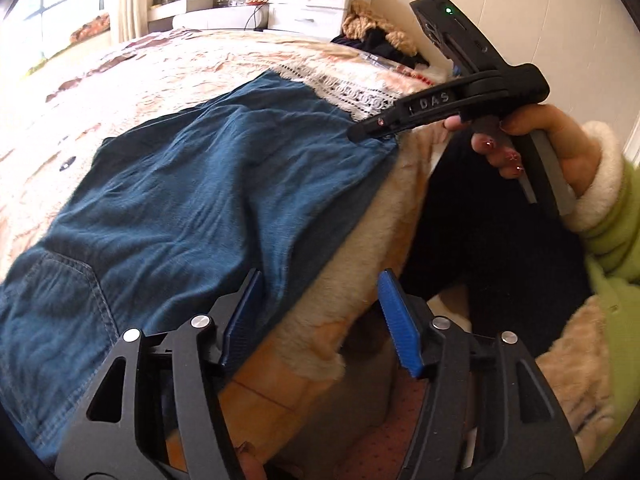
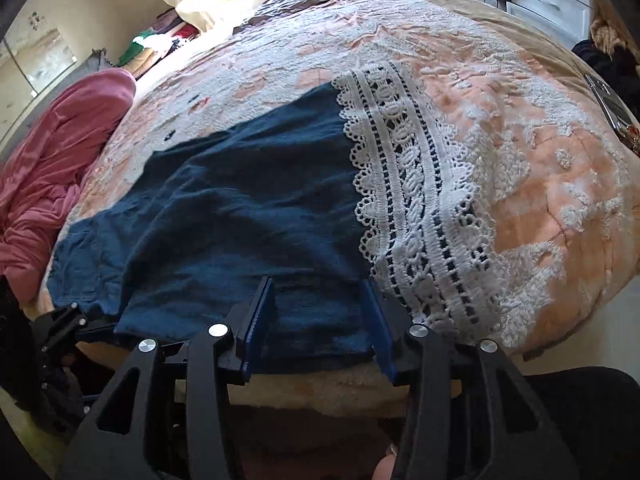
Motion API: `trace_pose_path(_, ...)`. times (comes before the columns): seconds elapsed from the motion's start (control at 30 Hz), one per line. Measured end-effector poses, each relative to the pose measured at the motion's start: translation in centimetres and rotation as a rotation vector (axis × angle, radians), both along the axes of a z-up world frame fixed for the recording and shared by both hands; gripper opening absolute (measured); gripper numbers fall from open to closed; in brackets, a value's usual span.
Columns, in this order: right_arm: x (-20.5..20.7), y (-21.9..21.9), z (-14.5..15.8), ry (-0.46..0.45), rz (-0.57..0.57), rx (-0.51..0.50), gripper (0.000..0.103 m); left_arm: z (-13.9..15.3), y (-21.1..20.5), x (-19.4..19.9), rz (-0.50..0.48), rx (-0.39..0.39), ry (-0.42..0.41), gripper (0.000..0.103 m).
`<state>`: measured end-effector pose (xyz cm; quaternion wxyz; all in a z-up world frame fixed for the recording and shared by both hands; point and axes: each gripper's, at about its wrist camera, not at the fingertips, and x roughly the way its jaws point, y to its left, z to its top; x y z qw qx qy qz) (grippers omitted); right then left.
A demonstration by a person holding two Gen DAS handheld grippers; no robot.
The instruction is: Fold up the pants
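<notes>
The bed (image 2: 540,152), under a peach and white blanket, fills both views. The pants (image 2: 240,220), dark blue with a broad white lace hem (image 2: 420,208), lie spread flat along the bed's near edge. The hem is toward the right and the pocketed seat toward the left. A pink cloth (image 2: 52,160) is heaped at the far left, well apart from the pants. White drawers (image 1: 312,0) stand beyond the far side of the bed.

The right gripper (image 2: 316,320) sits at the near edge of the pants just left of the lace, its blue pads spread with cloth lying between them, not yet nipped. In the left wrist view its tip lies at that same corner. The left gripper (image 1: 320,320) is spread too, at the near edge further left; one pad is over the denim, the other over the blanket's rim.

As I judge it, this is the reach before a grasp, and no fold has yet been made in the part seen. Next, both grippers need to close on the near edge, catching every layer. Then they should lift together and carry it across evenly, so the lace does not drag or bunch.
</notes>
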<state>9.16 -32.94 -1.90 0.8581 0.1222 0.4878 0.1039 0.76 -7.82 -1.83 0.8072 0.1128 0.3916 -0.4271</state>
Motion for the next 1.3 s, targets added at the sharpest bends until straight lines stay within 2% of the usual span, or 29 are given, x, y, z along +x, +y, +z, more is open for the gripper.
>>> trace_pose_path(0.07,-0.2,-0.9,2.0,-0.064,0.003,0.071,0.048,1.5,0.7,0.3,0.012,-0.044,-0.001,0.052)
trace_pose_path(0.13,0.6,-1.4,4.0,-0.128,0.008,0.03,0.053,3.6,1.3,1.6,0.047,-0.078,-0.021,0.06)
trace_pose_path(0.17,1.2,-1.7,4.8,-0.155,0.001,0.0,0.055,4.3,1.5,2.6,0.084,-0.069,-0.036,0.068)
trace_pose_path(0.23,3.3,-2.2,6.0,-0.176,-0.022,-0.055,0.056,5.4,1.5,5.9,0.181,-0.018,-0.028,0.069)
trace_pose_path(0.33,6.8,-1.8,7.5,-0.202,0.04,-0.094,0.057,5.2,1.9,11.9,0.33,0.051,0.049,0.069)
trace_pose_path(0.43,10.8,-1.3,8.3,-0.206,0.109,-0.045,0.063,4.0,2.6,16.9,0.446,0.107,0.108,0.069)
trace_pose_path(0.5,12.9,-2.1,7.8,-0.202,0.087,-0.032,0.063,2.6,3.1,19.5,0.492,0.121,0.166,0.068)
trace_pose_path(0.53,13.6,-2.8,7.1,-0.199,0.076,-0.031,0.063,1.9,3.3,20.1,0.497,0.125,0.19,0.065)
trace_pose_path(0.6,14.6,-4.7,5.5,-0.175,0.036,-0.029,0.063,0.7,3.4,21.1,0.482,0.096,0.251,0.053)
trace_pose_path(0.67,14.9,-7.0,3.1,-0.123,0.001,0.01,0.06,-0.2,3.5,21.5,0.468,0.053,0.3,0.05)
trace_pose_path(0.7,15.0,-7.8,2.2,-0.09,-0.004,0.041,0.054,-0.5,3.3,21.5,0.457,0.045,0.306,0.05)
trace_pose_path(0.83,15.5,-8.8,0.6,-0.037,0.019,0.132,0.042,-1.0,2.8,21.9,0.438,0.034,0.302,0.048)
trace_pose_path(0.87,15.6,-8.4,0.3,-0.031,0.034,0.139,0.036,-1.1,2.7,22.2,0.44,0.03,0.302,0.04)
trace_pose_path(0.9,15.6,-8.0,0.2,-0.024,0.044,0.129,0.035,-1.0,2.5,22.3,0.438,0.022,0.3,0.025)
trace_pose_path(0.97,15.3,-6.6,0.2,-0.027,0.08,0.066,0.035,-1.0,2.2,22.7,0.422,-0.003,0.312,0.016)
trace_pose_path(1.0,15.1,-6.0,0.2,-0.035,0.097,0.037,0.034,-1.0,2.0,22.6,0.415,0.001,0.307,0.015)
trace_pose_path(1.07,14.7,-5.2,0.2,-0.033,0.144,0.049,0.032,-1.0,2.0,22.3,0.406,-0.006,0.305,0.014)
trace_pose_path(1.17,14.8,-5.0,-0.5,-0.015,0.142,0.002,0.03,-1.2,2.5,22.2,0.4,-0.026,0.315,0.014)
trace_pose_path(1.3,15.1,-5.9,-0.8,0.009,0.117,0.055,0.031,-1.4,2.3,22.2,0.403,-0.014,0.304,0.014)
